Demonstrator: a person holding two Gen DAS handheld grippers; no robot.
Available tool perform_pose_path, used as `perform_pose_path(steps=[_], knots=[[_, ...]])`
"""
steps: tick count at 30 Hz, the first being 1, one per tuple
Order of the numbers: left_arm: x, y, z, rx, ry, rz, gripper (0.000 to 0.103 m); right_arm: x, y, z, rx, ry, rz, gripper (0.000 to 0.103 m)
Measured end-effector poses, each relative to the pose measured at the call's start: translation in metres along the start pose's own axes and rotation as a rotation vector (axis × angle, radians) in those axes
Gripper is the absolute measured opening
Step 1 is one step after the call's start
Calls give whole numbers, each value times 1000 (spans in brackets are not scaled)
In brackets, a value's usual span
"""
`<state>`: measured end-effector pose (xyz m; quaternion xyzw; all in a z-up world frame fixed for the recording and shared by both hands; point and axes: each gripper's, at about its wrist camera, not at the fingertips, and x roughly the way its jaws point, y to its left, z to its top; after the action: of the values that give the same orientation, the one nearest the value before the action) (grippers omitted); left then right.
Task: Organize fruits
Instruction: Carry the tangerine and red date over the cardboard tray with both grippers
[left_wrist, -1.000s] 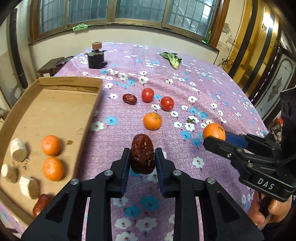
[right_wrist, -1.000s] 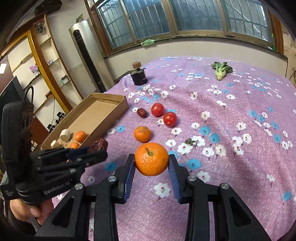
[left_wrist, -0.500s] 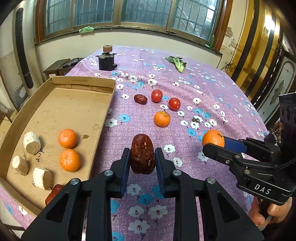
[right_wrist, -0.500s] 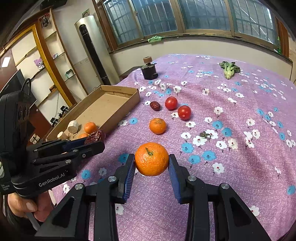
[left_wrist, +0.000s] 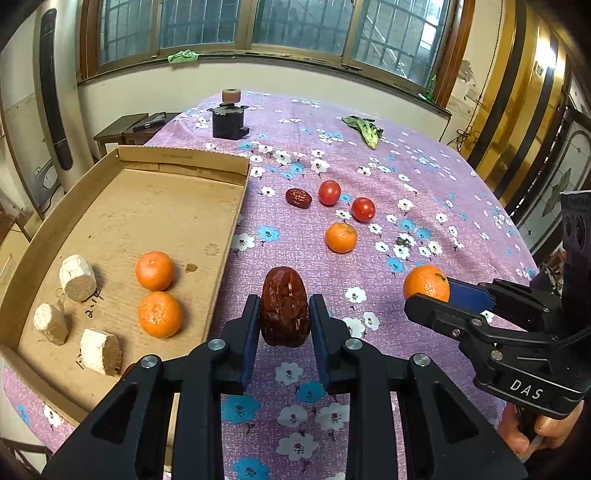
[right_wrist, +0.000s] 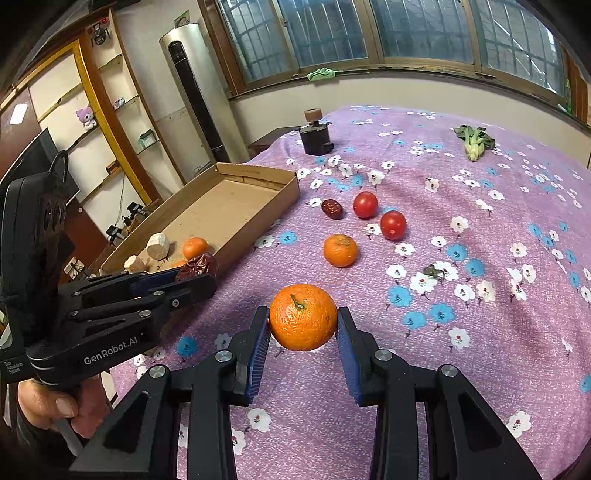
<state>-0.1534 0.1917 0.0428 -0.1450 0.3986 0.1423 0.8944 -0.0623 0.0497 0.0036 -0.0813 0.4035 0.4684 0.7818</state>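
My left gripper (left_wrist: 284, 314) is shut on a wrinkled dark red date (left_wrist: 284, 306), held above the purple cloth just right of the cardboard tray (left_wrist: 232, 218). My right gripper (right_wrist: 302, 325) is shut on an orange mandarin (right_wrist: 303, 315), held in the air over the cloth; the same mandarin (left_wrist: 426, 282) shows at the right of the left wrist view. In the tray lie two mandarins (left_wrist: 154, 270) (left_wrist: 160, 314) and three pale root chunks (left_wrist: 77, 277). Loose on the cloth are a mandarin (left_wrist: 340, 237), two tomatoes (left_wrist: 329, 192) (left_wrist: 363, 209) and a small date (left_wrist: 298, 197).
A black grinder-like device (left_wrist: 228, 122) stands at the far end of the table and a leafy green vegetable (left_wrist: 364, 129) lies at the far right. A person's hand (right_wrist: 55, 406) holds the left gripper handle. The flowered cloth (right_wrist: 480, 332) covers the table.
Both grippers have drawn back and shifted a little with their fruit still held; more of the tray and table shows. The grips are unchanged.
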Motion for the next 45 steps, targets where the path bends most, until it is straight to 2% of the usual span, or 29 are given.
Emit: perform_pose_path(steps=[28, 37, 45], knots=[[-2, 45, 11, -59, -5, 32, 24, 31, 39, 21, -69, 34, 53, 36], [-7, 84, 25, -105, -15, 78, 24, 52, 60, 42, -112, 38, 85, 36], [-1, 127, 45, -157, -10, 129, 24, 87, 82, 71, -133, 59, 125, 36]])
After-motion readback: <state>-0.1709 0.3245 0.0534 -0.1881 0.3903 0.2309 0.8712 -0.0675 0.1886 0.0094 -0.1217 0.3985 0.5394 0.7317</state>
